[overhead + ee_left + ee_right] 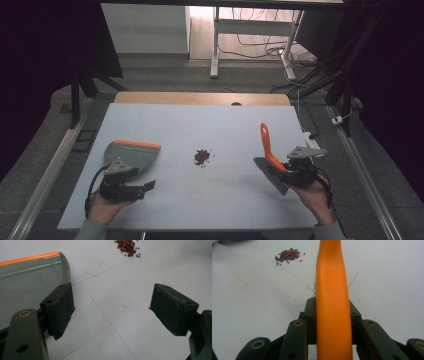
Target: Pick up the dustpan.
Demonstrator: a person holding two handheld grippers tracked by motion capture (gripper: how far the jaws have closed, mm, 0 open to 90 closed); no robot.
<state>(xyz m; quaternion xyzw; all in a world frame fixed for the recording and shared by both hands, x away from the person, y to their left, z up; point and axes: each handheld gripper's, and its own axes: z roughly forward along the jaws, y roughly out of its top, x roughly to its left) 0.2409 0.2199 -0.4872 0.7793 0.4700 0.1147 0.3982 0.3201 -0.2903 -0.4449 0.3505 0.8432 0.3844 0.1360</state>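
Gripping orange plastic brush handle (332,302), right gripper (295,172) clamped for sweeping; left gripper (131,189) wide open, empty, beside grey orange-edged dustpan (134,154); red beans (202,156) centre.

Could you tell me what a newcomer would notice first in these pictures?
Probably the orange brush handle, clamped upright in the right gripper near the table's right side. Next, the small pile of dark red beans mid-table, and the grey dustpan with its orange edge beside the open left gripper.

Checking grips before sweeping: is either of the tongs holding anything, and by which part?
The right tongs are shut on the brush, gripping its orange handle. The left tongs are open and hold nothing; the dustpan lies beside them.
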